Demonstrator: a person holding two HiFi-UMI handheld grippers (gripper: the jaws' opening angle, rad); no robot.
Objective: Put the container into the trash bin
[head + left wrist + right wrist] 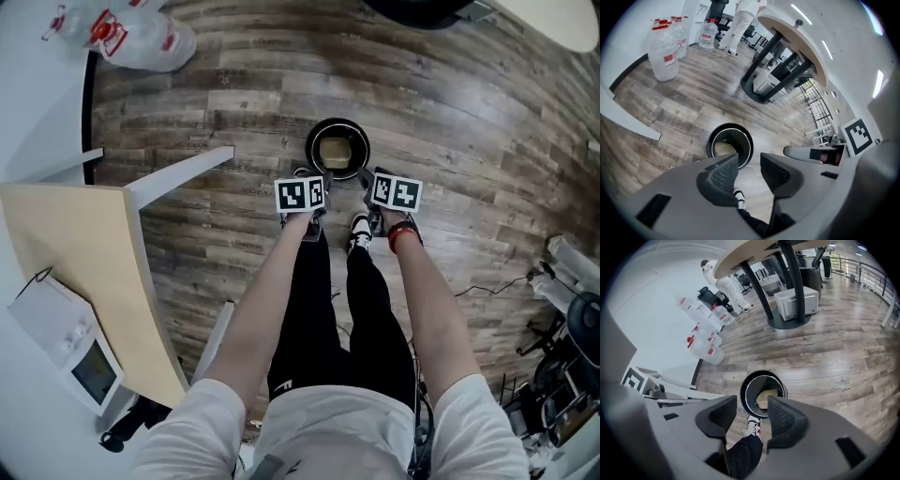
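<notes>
A round black trash bin [338, 147] stands on the wood floor just ahead of my feet. A pale beige container [334, 150] lies inside it, also seen as the container [769, 397] in the right gripper view and the container [723, 149] in the left gripper view. My left gripper [749, 171] is open with nothing between its jaws, high above the bin [730, 145]. My right gripper [752, 415] is open too, empty, above the bin [762, 393]. In the head view the marker cubes of the left gripper [301, 196] and the right gripper [396, 193] sit side by side just short of the bin.
A light wooden desk [75, 281] with a small white device [67, 345] is at my left. Large water jugs [141, 37] stand by the wall. A round table on a black pedestal [787, 291] stands further off, and a person in white [740, 23] stands far away.
</notes>
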